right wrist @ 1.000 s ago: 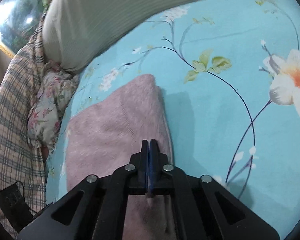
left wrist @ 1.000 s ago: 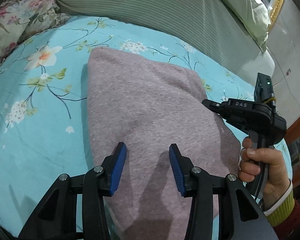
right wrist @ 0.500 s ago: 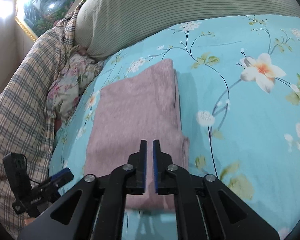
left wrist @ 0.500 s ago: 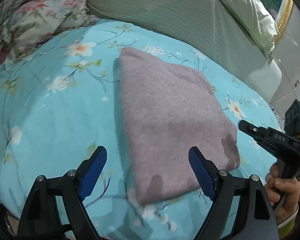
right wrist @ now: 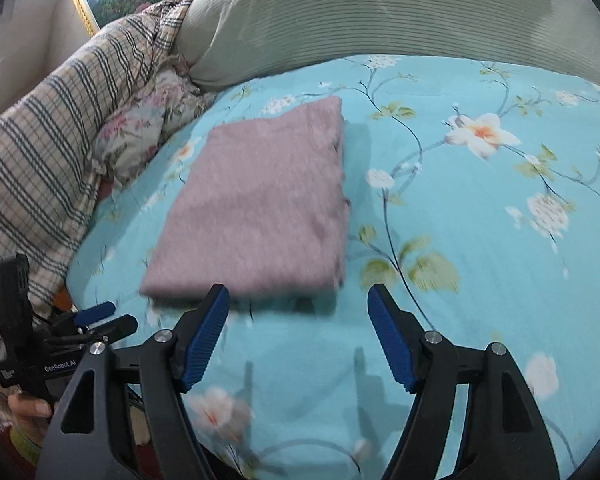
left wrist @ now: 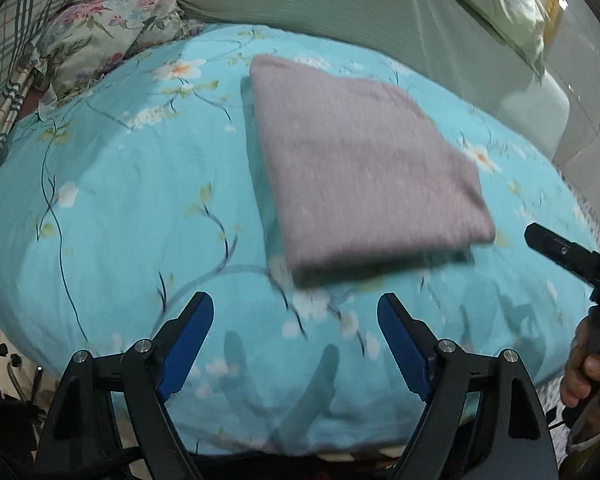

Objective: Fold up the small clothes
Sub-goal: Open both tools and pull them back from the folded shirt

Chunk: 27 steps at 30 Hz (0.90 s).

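Left wrist: mauve knit garment [left wrist: 364, 172] is lying folded into a flat, soft rectangle on the turquoise floral bedsheet [left wrist: 112, 208]. My left gripper [left wrist: 296, 336] is gaping wide, empty, short of the garment's near edge.

Right wrist: same fuzzy rectangle [right wrist: 260, 208], stacked edges showing. My right gripper [right wrist: 298, 336] has just been opening, nothing between its blue ribbed pads [right wrist: 204, 340].

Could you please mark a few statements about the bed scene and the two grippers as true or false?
1. The mauve garment lies folded on the turquoise floral sheet. True.
2. The left gripper is clamped on the garment. False: its jaws stand open with nothing between them.
3. The right gripper is open, short of the garment. True; its jaws have just been opening.
4. The plaid blanket covers the garment. False: it lies beside the bed's edge, apart from it.
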{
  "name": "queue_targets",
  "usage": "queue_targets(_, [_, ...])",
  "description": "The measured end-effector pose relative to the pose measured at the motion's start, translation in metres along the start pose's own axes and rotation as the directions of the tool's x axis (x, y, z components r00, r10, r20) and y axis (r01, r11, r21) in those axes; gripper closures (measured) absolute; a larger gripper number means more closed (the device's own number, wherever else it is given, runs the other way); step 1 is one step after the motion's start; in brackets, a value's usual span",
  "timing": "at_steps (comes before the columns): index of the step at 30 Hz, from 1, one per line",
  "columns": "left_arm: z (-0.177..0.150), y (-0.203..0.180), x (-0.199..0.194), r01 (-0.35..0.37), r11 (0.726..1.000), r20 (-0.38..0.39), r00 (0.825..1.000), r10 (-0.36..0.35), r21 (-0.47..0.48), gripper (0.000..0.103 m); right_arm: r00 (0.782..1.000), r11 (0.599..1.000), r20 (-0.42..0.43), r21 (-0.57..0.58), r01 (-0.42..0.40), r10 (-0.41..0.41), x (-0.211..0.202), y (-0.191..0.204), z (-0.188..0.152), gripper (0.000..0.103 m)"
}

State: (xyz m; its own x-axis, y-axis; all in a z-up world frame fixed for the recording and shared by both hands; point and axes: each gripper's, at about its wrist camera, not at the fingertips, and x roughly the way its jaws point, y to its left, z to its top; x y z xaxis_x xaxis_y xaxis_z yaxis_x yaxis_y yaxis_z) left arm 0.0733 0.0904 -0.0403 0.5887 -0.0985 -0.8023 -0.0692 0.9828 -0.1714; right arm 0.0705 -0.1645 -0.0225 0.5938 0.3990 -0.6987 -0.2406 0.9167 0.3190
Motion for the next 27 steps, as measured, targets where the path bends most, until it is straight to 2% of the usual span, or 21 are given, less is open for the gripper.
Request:
queue_targets(7, [-0.029, -0.011, -0.002, -0.056, 0.996, -0.026, 0.998, 0.057, 0.069, 0.018, 0.999, 0.998, -0.028, -0.048, 0.035, -0.037, -0.009, 0.006, -0.032, 0.024])
queue_targets(11, [-0.038, -0.015, -0.007, -0.073, 0.992, -0.022, 0.997, 0.076, 0.098, 0.018, 0.998, 0.997, -0.056, -0.069, 0.028, -0.032, -0.007, 0.010, -0.040, 0.021])
queue_targets(16, [-0.040, -0.014, -0.016, -0.054, 0.992, -0.013, 0.998, 0.055, 0.112, 0.018, 0.997, 0.995, -0.077, -0.094, 0.012, -0.019, -0.008, 0.020, -0.044, 0.017])
queue_targets(27, [-0.022, -0.033, -0.038, -0.104, 0.977, 0.067, 0.993, 0.093, 0.188, 0.018, 0.998, 0.992, -0.055, -0.122, 0.006, -0.013, -0.019, 0.020, -0.035, 0.013])
